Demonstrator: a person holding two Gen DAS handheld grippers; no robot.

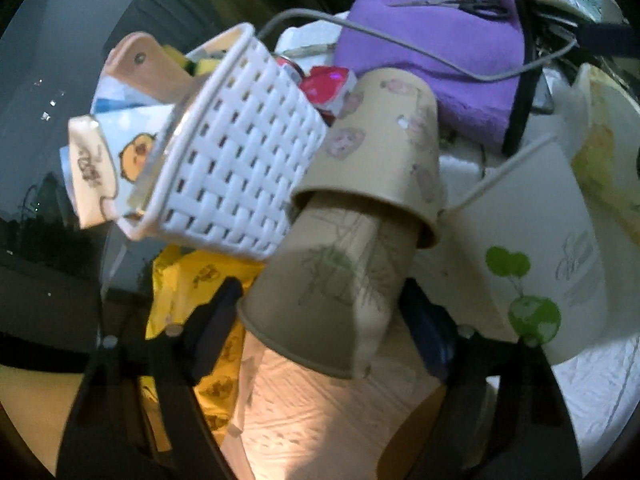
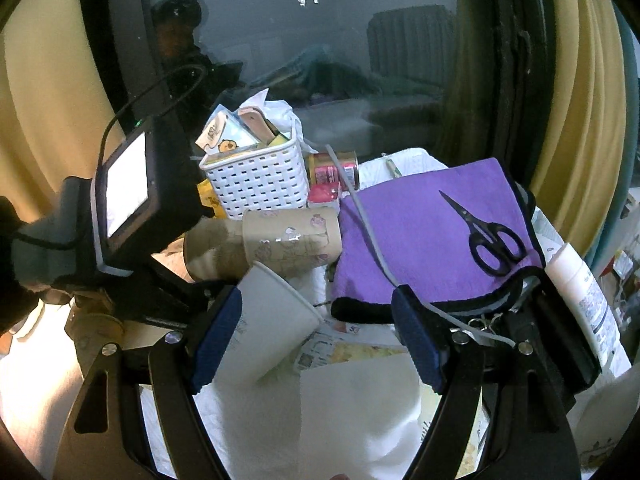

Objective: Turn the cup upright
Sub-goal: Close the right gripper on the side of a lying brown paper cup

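Two nested beige paper cups lie on their side. In the left wrist view the near cup (image 1: 332, 300) sits between the fingers of my left gripper (image 1: 320, 328), which appear closed against it; the far cup with pink prints (image 1: 384, 148) is slipped over its base. In the right wrist view the same pair (image 2: 280, 240) lies ahead, with the left gripper body and its lit screen (image 2: 128, 184) on them. My right gripper (image 2: 316, 336) is open; a white paper cup (image 2: 268, 320) lies tilted beside its left finger (image 2: 216, 336).
A white woven basket (image 1: 236, 152) (image 2: 260, 180) with packets stands behind the cups. A purple cloth (image 2: 432, 232) carries black scissors (image 2: 488, 236) and a grey cable (image 2: 368, 232). A can (image 2: 332, 168) and a white bottle (image 2: 588, 296) stand nearby. Window glass lies behind.
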